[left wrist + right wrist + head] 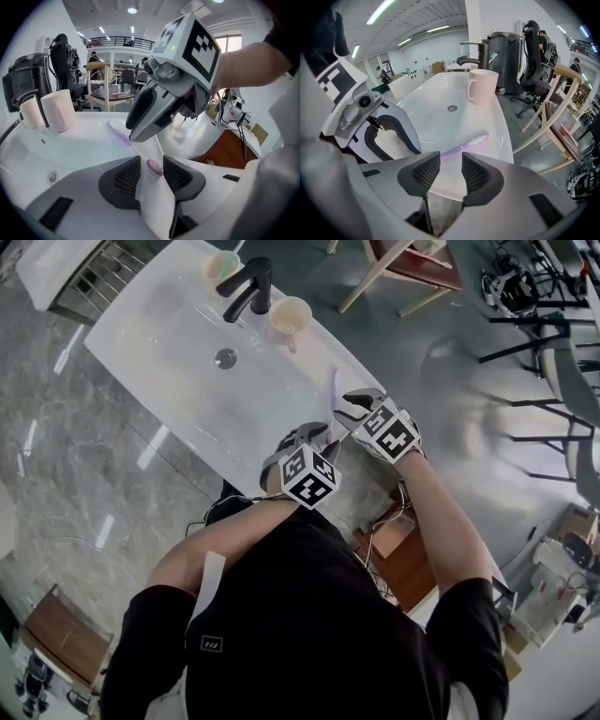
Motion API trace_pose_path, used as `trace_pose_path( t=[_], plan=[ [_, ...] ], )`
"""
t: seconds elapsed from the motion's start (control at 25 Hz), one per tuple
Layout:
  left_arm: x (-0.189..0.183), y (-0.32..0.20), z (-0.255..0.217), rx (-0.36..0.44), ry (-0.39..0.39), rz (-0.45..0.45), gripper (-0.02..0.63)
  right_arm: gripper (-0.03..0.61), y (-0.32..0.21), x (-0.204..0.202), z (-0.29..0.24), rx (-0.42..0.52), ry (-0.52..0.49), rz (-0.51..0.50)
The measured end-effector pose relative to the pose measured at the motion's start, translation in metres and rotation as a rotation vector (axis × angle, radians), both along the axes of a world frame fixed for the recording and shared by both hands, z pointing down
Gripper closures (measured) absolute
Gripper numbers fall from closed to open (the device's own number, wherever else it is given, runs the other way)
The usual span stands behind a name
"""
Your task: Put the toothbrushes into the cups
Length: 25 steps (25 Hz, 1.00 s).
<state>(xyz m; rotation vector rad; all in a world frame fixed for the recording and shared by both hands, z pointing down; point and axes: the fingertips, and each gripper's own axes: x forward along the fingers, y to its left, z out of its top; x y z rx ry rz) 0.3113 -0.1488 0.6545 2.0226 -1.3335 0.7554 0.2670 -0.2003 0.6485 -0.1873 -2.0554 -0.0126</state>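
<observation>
Left gripper (151, 160) gapes astride the pink brush (154, 167) on the sink (169, 381) rim, unpinched, while right gripper (450, 157) hangs parted and empty over the lilac brush (471, 142), probably light, stiff, slick plastic, best pinched mid-handle, clear of bristles.

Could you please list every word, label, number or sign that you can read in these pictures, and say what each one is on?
No readable words or numbers in any view.
Left marker cube and right marker cube: black-and-white square patterns, not letters.
Small white logo on the person's black shirt: too small to read.
</observation>
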Motion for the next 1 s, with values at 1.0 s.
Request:
trace_pose_path(
  t=[1.0],
  plan=[
    [-0.019,0.029,0.0,-0.072,-0.004,0.06,0.557,0.425,0.009,0.032,-0.016,-0.033,-0.081,0.03]
  ],
)
